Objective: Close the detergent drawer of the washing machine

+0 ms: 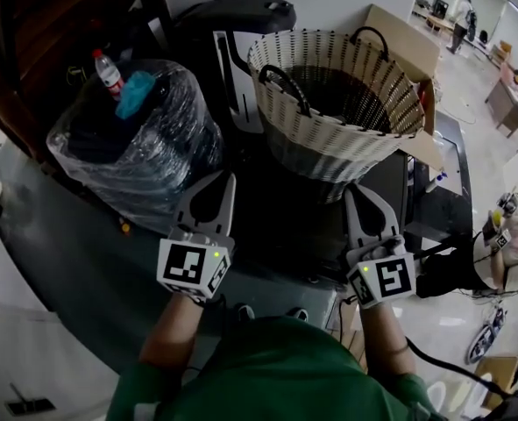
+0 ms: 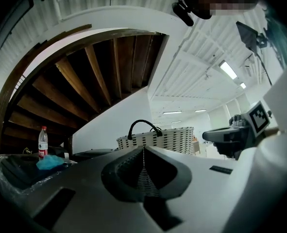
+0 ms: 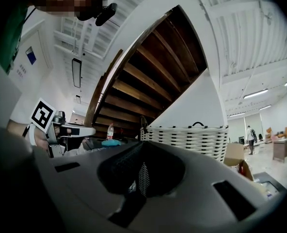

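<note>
**Drawer closing: not started, both tongs idle and raised**

Task status: no view shows the detergent drawer, so I cannot tell whether it is open or shut. The dark unit point(image 1: 280, 222) directly ahead of and between the two tongs may be the washing machine, but this cannot be confirmed. No contact with it is visible. By this evidence the whole task is outstanding: locate the drawer front, set a tong against it, and push it home.

Left tongs point(image 1: 227, 181): the jaws are pressed together with nothing between them. Only a thin slit shows at the seam, and the weave of the wicker basket point(image 1: 337, 95) is visible through it. The tips point forward and slightly inward. The plastic-wrapped bundle point(image 1: 131, 143) sits just outboard of them on the left, and a water bottle point(image 1: 108, 71) stands on that bundle.

Right tongs point(image 1: 355, 191): the jaws are likewise pressed together and empty. The tips aim forward at the lower wall of the basket, close to it but not touching.

Pose: both forearms extend forward, roughly parallel. The marker cubes face the head camera, and the two tongs are level with each other and well apart. Each gripper view looks upward past the basket to the underside of a wooden staircase point(image 2: 85, 76).
</note>
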